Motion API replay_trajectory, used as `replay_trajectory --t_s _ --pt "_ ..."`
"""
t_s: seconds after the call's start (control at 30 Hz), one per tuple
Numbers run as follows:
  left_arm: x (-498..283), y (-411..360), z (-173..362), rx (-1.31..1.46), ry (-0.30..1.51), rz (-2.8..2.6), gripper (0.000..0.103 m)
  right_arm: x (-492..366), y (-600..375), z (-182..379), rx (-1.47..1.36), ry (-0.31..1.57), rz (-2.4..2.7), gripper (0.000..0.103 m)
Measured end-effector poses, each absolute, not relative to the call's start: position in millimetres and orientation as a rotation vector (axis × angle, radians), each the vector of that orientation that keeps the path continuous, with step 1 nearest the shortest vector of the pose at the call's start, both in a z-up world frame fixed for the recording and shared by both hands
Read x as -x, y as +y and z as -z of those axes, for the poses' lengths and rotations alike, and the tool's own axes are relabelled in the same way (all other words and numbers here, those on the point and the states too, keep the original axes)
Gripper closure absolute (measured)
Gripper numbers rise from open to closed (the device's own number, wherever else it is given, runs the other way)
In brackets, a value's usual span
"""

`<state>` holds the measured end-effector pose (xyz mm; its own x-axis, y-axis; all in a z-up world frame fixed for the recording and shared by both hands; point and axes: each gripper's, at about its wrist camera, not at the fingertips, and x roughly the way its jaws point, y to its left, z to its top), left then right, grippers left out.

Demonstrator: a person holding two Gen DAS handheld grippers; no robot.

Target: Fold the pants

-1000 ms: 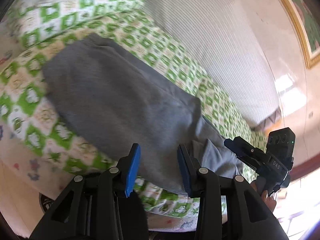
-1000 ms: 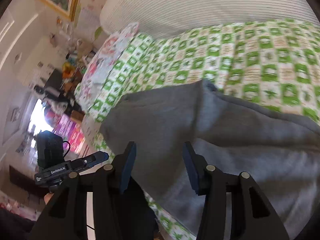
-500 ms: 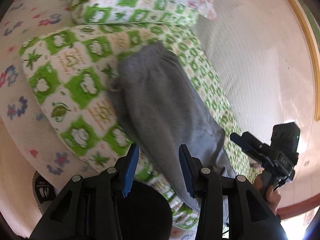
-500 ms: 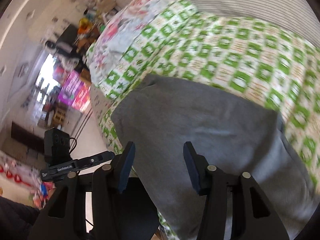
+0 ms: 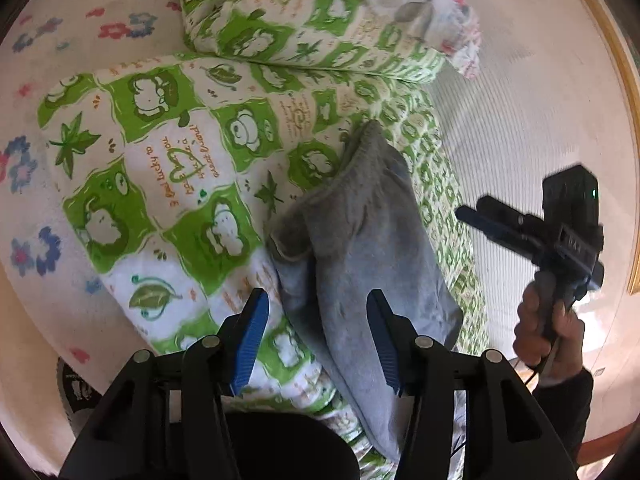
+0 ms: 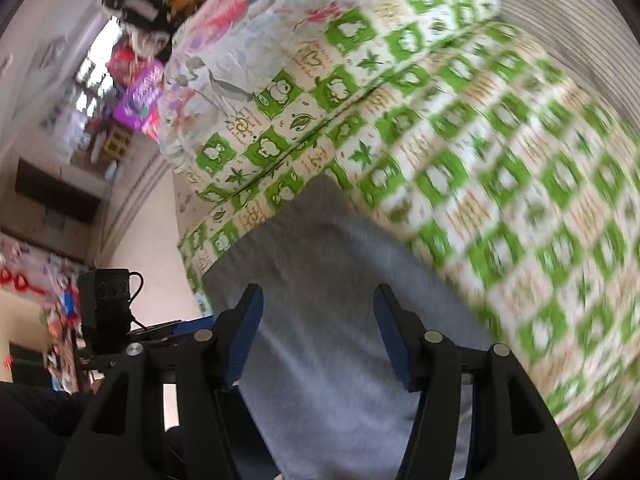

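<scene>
Left wrist view: left tool [image 5: 318,340] wide open, empty, now swung toward pants [image 5: 360,248] end; a second ago it faced their broad middle. Pants lie folded on green-patterned quilt [image 5: 168,152]; print reads "I feel lucky to have you". Right tool [image 5: 480,220] held aloft, "DAS" on its body.

Right wrist view: right tool [image 6: 316,336] open, empty, above pants [image 6: 320,280]; view blurred, swept toward pillow [image 6: 280,40]. Judgement: repositioning for next fold.

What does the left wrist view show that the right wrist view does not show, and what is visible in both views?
Only the left wrist view shows the rolled waistband end of the gray pants, the right gripper in a hand, and a gold picture frame. Only the right wrist view shows the cluttered room beyond the bed. Both show the pants on the green patterned quilt, and each view's own gripper open, the left gripper included.
</scene>
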<state>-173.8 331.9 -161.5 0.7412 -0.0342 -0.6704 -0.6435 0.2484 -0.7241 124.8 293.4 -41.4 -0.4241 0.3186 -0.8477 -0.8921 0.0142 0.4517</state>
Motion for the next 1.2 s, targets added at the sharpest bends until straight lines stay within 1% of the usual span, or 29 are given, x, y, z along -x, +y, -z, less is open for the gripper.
replay_trajectory --t_s 0.13,0.17,0.23,0.37,0.43,0.57,0.63,0.67,0.7,0.73,0.77,0.8,0.83,0.87,0.93,1.2 --pt "171.0 341.7 172.1 1.299 0.643 -0.449 0.051 -109.7 329.8 51.3 0.773 1.311 -1.627 0.036" --pt "170.1 343.3 173.9 1.303 0.643 -0.446 0.051 -106.0 337.0 55.1 0.802 1.309 -1.635 0.036" --pt "167.5 344.7 175.9 1.304 0.641 -0.442 0.047 -98.8 354.4 65.1 0.867 1.302 -1.637 0.035" --pt "164.6 345.5 178.3 1.300 0.633 -0.448 0.044 -94.4 380.8 81.9 0.935 1.289 -1.631 0.035" --pt "161.9 345.7 180.5 1.307 0.622 -0.450 0.040 -95.4 392.5 90.3 0.945 1.290 -1.620 0.035" --pt "153.1 341.8 180.3 1.274 0.623 -0.478 0.038 -94.0 408.0 110.4 0.966 1.338 -1.619 0.035" --pt "149.1 340.4 179.5 1.255 0.623 -0.494 0.039 -91.3 411.0 119.3 0.990 1.337 -1.605 0.035" --pt "147.6 340.1 179.0 1.244 0.622 -0.497 0.040 -90.6 411.1 121.2 0.991 1.327 -1.609 0.035" --pt "145.2 339.4 177.9 1.226 0.622 -0.497 0.042 -90.0 410.6 121.0 0.985 1.311 -1.615 0.039" --pt "143.8 339.0 177.3 1.209 0.624 -0.498 0.054 -90.3 409.4 119.3 0.967 1.304 -1.628 0.058" --pt "142.3 338.6 177.3 1.192 0.630 -0.500 0.064 -91.1 407.6 118.7 0.946 1.323 -1.643 0.071" --pt "142.6 339.1 178.8 1.194 0.628 -0.490 0.074 -90.7 406.4 117.3 0.918 1.348 -1.652 0.078" --pt "143.6 339.4 180.3 1.205 0.619 -0.478 0.079 -88.1 404.0 114.6 0.919 1.326 -1.644 0.079" --pt "144.7 339.3 180.1 1.211 0.611 -0.469 0.081 -87.6 401.9 111.9 0.921 1.314 -1.643 0.085" --pt "145.2 337.4 175.2 1.196 0.603 -0.467 0.085 -86.6 394.5 103.7 0.906 1.299 -1.643 0.088" --pt "141.8 322.1 137.4 1.136 0.548 -0.430 0.086 -103.1 359.8 63.3 0.781 1.281 -1.656 0.089"
